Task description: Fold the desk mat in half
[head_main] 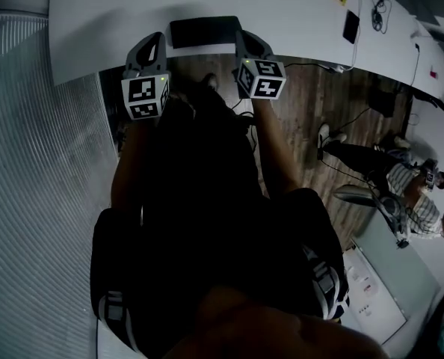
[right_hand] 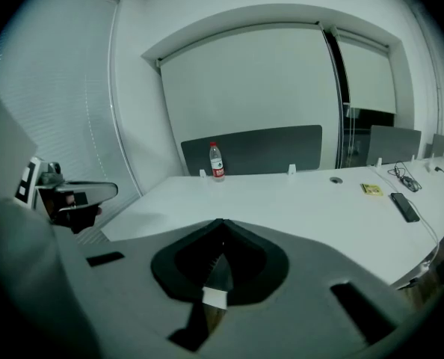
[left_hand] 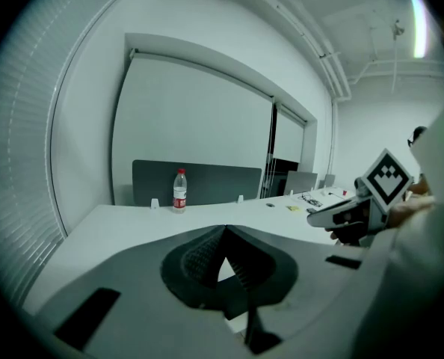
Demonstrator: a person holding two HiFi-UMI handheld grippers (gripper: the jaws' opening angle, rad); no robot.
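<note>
The left gripper (left_hand: 223, 234) has its jaws pressed fully together, ribbed dark pads meeting in a point, with nothing between them. The right gripper (right_hand: 220, 230) is the same: jaws closed tip to tip and empty. Past each pair lies only bare white surface.

In the head view both grippers hang at the near edge of the tabletop (head_main: 282, 6), one on each side of the desk mat (head_main: 203, 32). The mat lies flat on the tabletop, right at that edge and between the two sets of jaws. Neither gripper touches it, as far as that view shows.

The mat is a dark, matte rectangle with softly rounded corners. It looks thin and pliable, and it stands out against the smooth, pale, glossy tabletop. I cannot tell whether it is a single layer or already doubled, as no fold line or stacked edge can be made out.

My reading is that no grasp is in hand, so this sits either just ahead of the fold or just after it. If the fold is yet to come, the jaws need to spread. Each then needs to drop to a corner of one edge and pinch the thin sheet without scraping the tabletop. The two should carry that edge over together so the corners meet squarely.

Farther off, a clear plastic water bottle (left_hand: 179, 191) stands in front of a grey divider panel (left_hand: 207, 178).
</note>
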